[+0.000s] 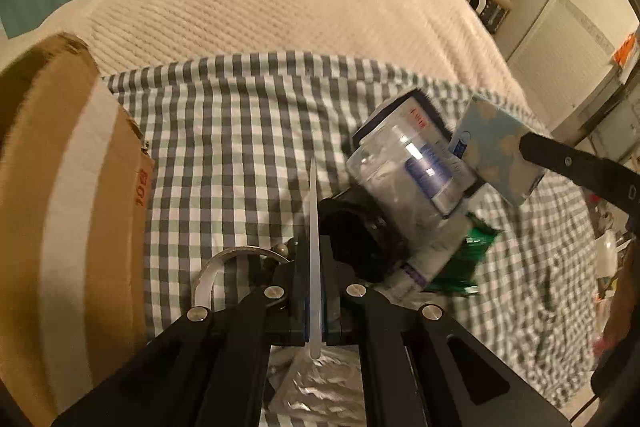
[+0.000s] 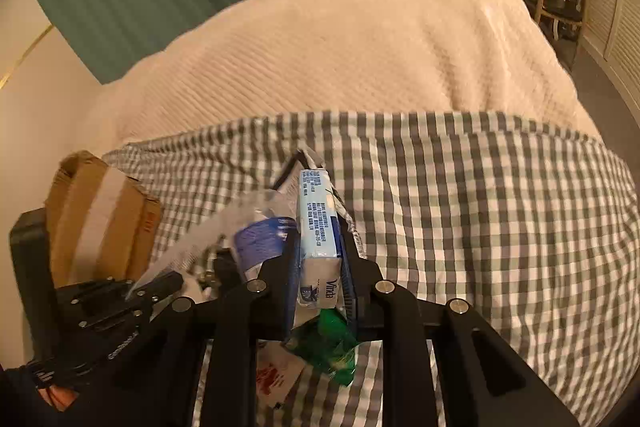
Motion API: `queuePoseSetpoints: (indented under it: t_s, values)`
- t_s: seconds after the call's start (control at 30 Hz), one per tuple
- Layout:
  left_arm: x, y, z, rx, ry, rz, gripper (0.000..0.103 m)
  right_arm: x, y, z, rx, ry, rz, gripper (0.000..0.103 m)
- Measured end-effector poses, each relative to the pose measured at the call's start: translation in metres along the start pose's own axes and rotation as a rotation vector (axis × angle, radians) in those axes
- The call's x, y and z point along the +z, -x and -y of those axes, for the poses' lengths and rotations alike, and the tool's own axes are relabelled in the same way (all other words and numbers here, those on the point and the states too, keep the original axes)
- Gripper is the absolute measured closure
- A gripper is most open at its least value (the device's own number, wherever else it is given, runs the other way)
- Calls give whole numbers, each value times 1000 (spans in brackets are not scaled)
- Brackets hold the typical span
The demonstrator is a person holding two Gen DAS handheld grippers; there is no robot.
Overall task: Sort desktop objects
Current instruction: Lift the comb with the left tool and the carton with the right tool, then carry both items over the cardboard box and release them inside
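1. Between the left tool's [image 1: 314, 291] jaws, a thin pale strip [image 1: 313, 227] sits clamped edge-on, lifted clear for sorting.
2. Right tool [image 2: 320, 283] grips a tissue pack [image 2: 318, 227] upright above the pile.
3. Just beyond lie a clear jar [image 1: 404, 167] and green wrapper [image 2: 328, 343] on the checked cloth [image 2: 480, 227].
4. Farther left stands the box [image 1: 60, 187], probably the destination.

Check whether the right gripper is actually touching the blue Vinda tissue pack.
Touching. The right wrist view shows the right gripper with both fingers pressed flat against the sides of the Vinda tissue pack, no gap on either side.
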State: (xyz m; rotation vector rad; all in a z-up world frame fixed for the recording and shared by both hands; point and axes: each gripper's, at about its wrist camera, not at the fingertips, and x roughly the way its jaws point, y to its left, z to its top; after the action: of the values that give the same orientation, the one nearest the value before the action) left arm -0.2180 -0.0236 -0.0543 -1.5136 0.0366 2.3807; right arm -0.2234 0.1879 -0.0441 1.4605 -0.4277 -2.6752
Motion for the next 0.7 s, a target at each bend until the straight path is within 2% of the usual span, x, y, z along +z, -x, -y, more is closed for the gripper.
queuePoseSetpoints:
  t_s: [0.3, 0.53, 0.7]
  values:
    - [-5, 89, -1, -6, -19, 83, 100, -5, 75, -39, -4, 25, 42, 85]
    - [-9, 182, -18, 51, -54, 181, 100, -11, 150, -111, 4, 107, 116, 85]
    - [-2, 239, -47, 68, 30, 245, 100, -20, 186, -166, 56, 145, 146, 85]
